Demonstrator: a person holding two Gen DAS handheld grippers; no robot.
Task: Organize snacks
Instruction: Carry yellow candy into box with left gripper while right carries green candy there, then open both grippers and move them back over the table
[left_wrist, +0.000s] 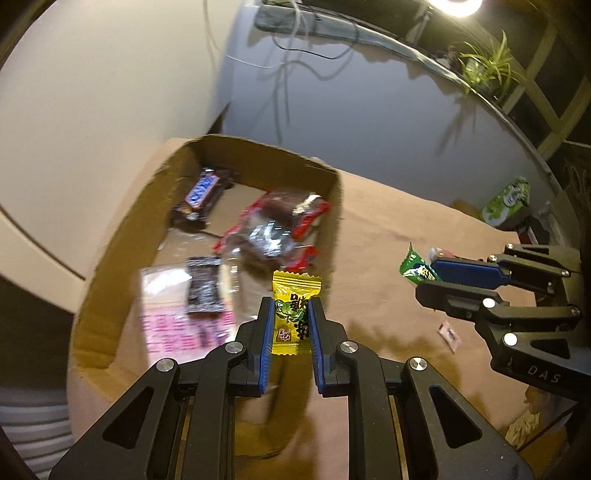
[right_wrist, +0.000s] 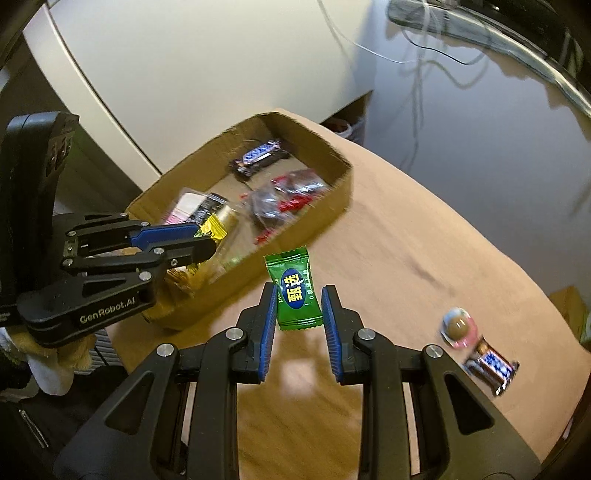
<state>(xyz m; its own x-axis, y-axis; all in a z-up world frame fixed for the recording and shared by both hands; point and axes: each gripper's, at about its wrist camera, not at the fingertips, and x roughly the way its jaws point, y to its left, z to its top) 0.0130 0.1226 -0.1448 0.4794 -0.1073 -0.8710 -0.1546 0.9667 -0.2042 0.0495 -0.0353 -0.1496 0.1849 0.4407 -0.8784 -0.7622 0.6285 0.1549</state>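
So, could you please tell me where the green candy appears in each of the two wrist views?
Left wrist view: the green candy is at mid right, held at the tip of the right tool, mostly hidden by its fingers.
Right wrist view: the green candy is at centre, between the tool's blue pads.
Shared landmark: the cardboard box, left of the candy in both.

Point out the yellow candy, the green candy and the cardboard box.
yellow candy (left_wrist: 292, 314): left wrist view, wrapper middle between the fingers.
green candy (right_wrist: 295, 291): right wrist view, blue oval label.
cardboard box (right_wrist: 334, 194): right wrist view, outer side wall.
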